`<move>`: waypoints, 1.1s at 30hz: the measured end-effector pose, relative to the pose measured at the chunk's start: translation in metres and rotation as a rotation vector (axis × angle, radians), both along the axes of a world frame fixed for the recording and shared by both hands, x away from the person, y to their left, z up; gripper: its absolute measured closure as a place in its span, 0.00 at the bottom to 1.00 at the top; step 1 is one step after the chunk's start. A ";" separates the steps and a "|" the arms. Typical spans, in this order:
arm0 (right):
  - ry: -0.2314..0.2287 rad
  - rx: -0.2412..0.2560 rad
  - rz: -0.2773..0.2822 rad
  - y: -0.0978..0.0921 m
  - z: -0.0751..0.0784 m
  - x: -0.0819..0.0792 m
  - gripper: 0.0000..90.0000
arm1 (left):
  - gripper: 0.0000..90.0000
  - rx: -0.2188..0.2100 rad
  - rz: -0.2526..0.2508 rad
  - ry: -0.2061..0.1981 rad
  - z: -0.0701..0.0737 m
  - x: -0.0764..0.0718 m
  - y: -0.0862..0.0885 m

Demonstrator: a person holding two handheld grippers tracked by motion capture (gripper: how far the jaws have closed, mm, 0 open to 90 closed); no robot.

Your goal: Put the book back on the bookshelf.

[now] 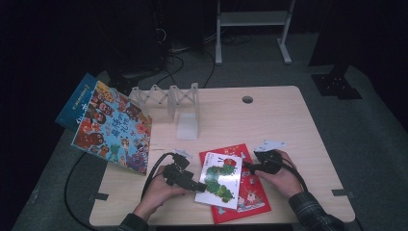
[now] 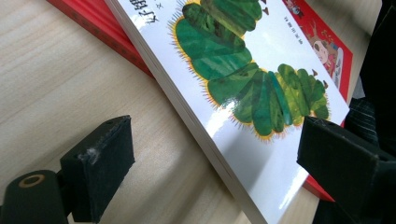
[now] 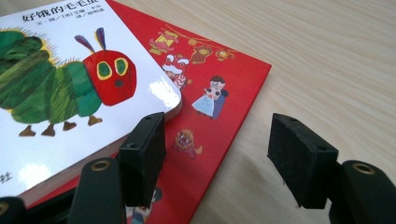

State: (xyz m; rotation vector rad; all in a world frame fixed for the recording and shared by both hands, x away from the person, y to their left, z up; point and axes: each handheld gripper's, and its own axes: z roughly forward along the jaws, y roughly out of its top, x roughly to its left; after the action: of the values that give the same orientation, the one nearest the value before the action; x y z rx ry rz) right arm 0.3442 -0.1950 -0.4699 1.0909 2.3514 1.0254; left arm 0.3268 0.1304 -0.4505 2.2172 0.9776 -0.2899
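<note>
A white board book with a green caterpillar (image 1: 221, 179) lies on top of a larger red book (image 1: 253, 193) near the table's front edge. My left gripper (image 1: 201, 186) is at the white book's left edge. In the left gripper view it (image 2: 219, 165) is open, its jaws either side of the white book's (image 2: 243, 70) near edge, with the red book (image 2: 329, 44) under it. My right gripper (image 1: 248, 167) comes in from the right. It (image 3: 222, 158) is open over the red book's (image 3: 219, 79) edge, its left jaw beside the white book's (image 3: 60, 93) rounded corner.
A colourful picture book (image 1: 113, 127) on a blue one (image 1: 77, 98) hangs over the table's (image 1: 288, 125) left edge. A clear folding book rack (image 1: 173, 103) stands at the back, a cable hole (image 1: 247, 99) to its right. Black cables trail off the front left.
</note>
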 end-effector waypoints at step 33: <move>0.094 0.061 0.157 0.012 0.004 -0.037 0.43 | 0.37 -0.099 0.109 -0.016 -0.009 0.007 0.009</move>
State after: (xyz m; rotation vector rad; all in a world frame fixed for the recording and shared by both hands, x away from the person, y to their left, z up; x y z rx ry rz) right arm 0.3076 -0.1832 -0.4659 1.0093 2.5305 1.1296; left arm 0.3336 0.1395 -0.4598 2.0666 1.0484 -0.2649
